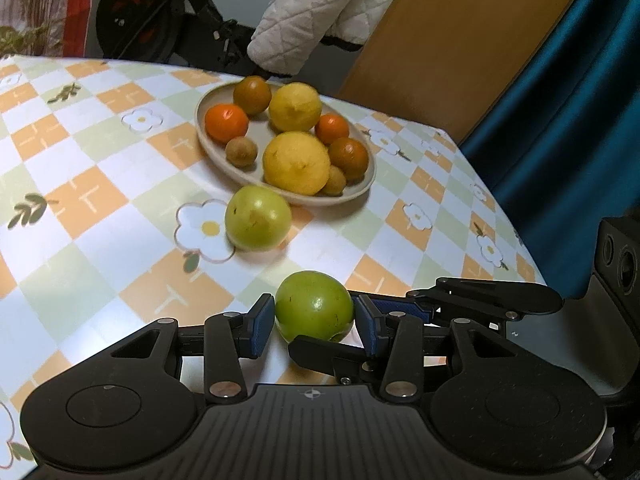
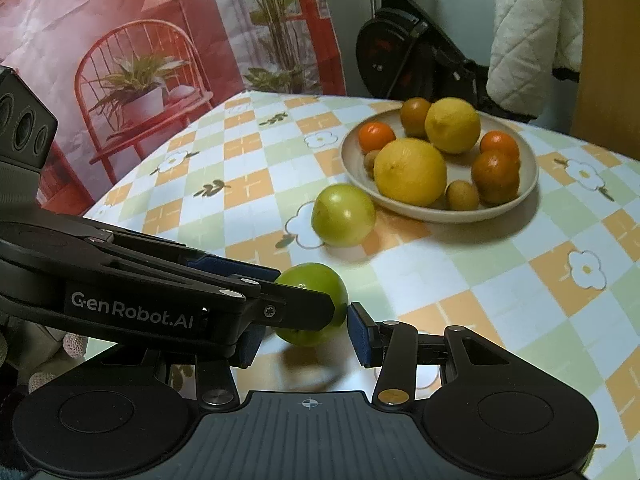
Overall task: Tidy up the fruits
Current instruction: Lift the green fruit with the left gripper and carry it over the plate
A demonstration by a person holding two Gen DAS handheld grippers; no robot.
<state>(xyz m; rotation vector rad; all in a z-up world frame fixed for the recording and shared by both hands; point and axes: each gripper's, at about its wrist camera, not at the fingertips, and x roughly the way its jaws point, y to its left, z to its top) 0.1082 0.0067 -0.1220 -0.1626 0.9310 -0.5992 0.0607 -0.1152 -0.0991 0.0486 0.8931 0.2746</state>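
A dark green fruit (image 1: 314,306) (image 2: 316,300) sits between the blue pads of my left gripper (image 1: 314,320), which is shut on it just above the table. My right gripper (image 2: 304,336) is open around the same fruit from the other side; its right pad (image 2: 358,334) stands just clear of the fruit, and the left gripper's fingers (image 2: 280,304) cross in front. A lighter green fruit (image 1: 258,217) (image 2: 343,215) lies on the cloth beside a beige plate (image 1: 208,136) (image 2: 528,184) holding two lemons, oranges and small brown fruits.
The table wears a checked floral cloth (image 1: 100,200) (image 2: 480,264). Its right edge (image 1: 520,232) runs by a blue curtain. Behind the far edge stand an exercise bike (image 1: 136,12) (image 2: 400,52) and a white quilted jacket (image 1: 320,8).
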